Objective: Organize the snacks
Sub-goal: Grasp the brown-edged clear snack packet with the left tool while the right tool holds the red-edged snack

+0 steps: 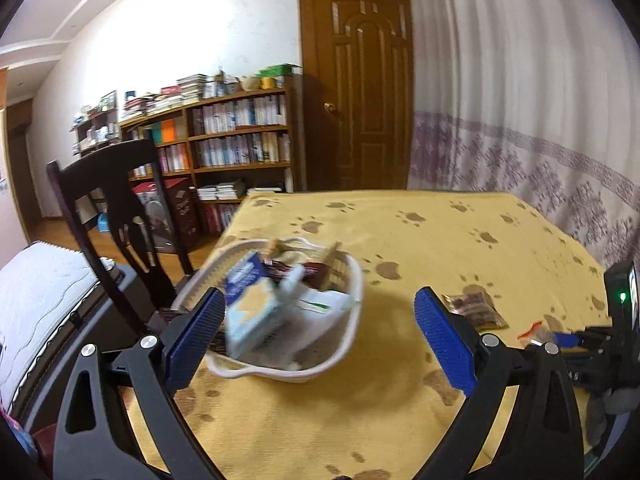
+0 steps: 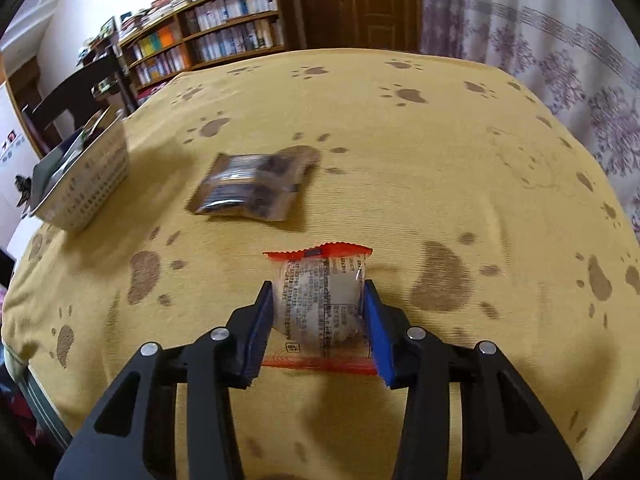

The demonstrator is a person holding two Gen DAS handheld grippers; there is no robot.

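Right hand-held gripper [image 2: 318,308] clamps crinkly clear packet [image 2: 320,300]; left hand-held gripper [image 1: 320,332] spread wide, empty, before woven basket [image 1: 340,360].

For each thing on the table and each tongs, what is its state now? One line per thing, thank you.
Left tongs: open wide, holding nothing, in front of the basket.
Right tongs: shut on the clear snack packet with red edges.
White woven basket: upright on the table, filled with snack packs.
Brown flat snack packet: lying flat on the yellow paw-print tablecloth, outside the basket, untouched.
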